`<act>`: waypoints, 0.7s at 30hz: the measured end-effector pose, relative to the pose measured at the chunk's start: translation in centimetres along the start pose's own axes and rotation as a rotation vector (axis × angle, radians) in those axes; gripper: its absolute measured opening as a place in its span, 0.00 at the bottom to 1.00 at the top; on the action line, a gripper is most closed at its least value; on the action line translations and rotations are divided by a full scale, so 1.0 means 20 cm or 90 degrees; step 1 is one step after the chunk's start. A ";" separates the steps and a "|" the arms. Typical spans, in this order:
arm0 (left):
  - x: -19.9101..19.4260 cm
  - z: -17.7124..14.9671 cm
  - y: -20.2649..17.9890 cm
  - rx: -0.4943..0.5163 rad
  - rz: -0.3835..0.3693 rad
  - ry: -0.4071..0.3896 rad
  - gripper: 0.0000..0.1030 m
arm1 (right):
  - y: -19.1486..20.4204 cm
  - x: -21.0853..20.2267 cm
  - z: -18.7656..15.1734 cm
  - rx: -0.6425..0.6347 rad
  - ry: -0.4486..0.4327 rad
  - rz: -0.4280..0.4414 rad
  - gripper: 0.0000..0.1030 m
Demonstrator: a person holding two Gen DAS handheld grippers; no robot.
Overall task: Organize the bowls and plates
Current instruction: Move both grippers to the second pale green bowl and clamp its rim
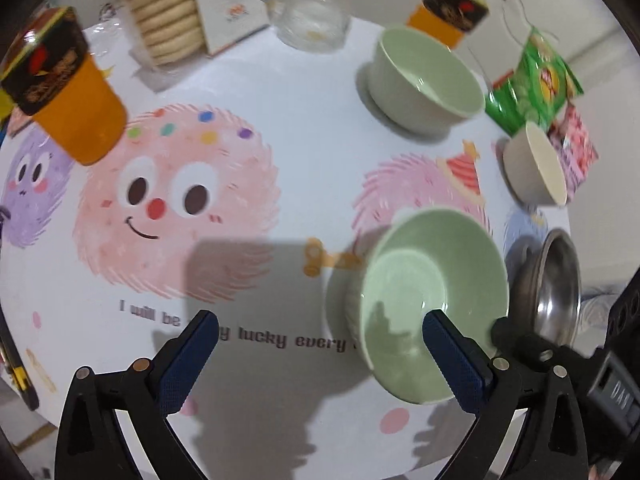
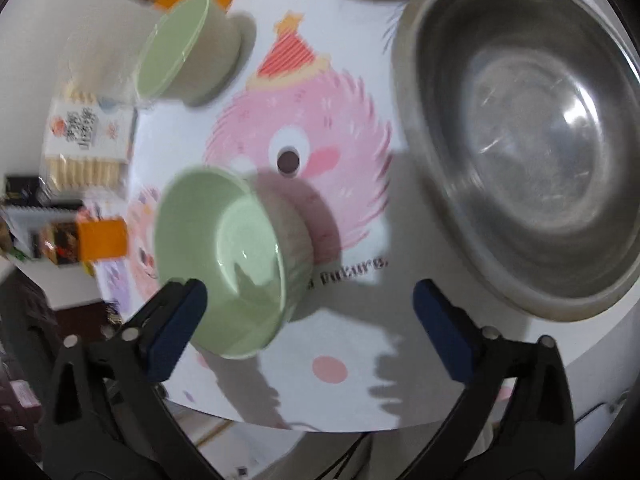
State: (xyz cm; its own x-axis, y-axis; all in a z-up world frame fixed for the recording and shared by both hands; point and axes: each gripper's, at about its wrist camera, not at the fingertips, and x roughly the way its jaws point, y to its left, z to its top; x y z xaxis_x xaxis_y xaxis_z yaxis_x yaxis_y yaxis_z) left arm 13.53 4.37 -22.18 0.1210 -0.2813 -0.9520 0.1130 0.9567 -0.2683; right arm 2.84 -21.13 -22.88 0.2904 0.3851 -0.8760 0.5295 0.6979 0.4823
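A pale green bowl [image 1: 404, 280] stands on the cartoon-print tablecloth [image 1: 304, 128], close in front of both grippers. My left gripper [image 1: 320, 328] is open, and its right finger overlaps the bowl's near rim. My right gripper [image 2: 312, 300] is open too, with its left finger at the rim of the same green bowl [image 2: 232, 264]. Neither gripper's pads press on anything. A large steel bowl [image 2: 528, 140] sits right of it, and shows again as the steel bowl [image 1: 556, 288]. A second green bowl [image 1: 428, 80] and a cream bowl [image 1: 536, 164] stand farther back.
Two orange cups with dark lids [image 1: 68, 92] [image 1: 448, 8], a biscuit pack [image 1: 164, 12], a glass jar [image 1: 308, 20], a green snack bag [image 1: 528, 84] and a pink packet [image 1: 576, 148] ring the far side. The table's near edge [image 2: 320, 426] runs just below the grippers.
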 end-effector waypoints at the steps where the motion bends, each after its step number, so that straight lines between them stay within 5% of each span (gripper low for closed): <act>1: -0.01 0.01 0.01 -0.005 -0.004 -0.002 1.00 | -0.01 -0.02 0.01 0.009 -0.003 0.011 0.99; 8: -0.08 0.08 -0.04 0.014 -0.005 -0.018 1.00 | 0.06 -0.10 0.06 0.024 -0.041 0.068 0.99; 21: -0.10 0.30 -0.11 0.062 0.005 -0.037 1.00 | 0.14 -0.09 0.25 -0.001 -0.052 0.068 0.99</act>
State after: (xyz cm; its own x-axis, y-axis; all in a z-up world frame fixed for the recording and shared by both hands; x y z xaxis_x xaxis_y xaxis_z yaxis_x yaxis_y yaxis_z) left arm 19.01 2.39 -18.79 0.1786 -0.2802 -0.9432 0.2072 0.9478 -0.2423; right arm 7.74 -22.88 -20.05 0.4089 0.4069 -0.8168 0.4907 0.6566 0.5728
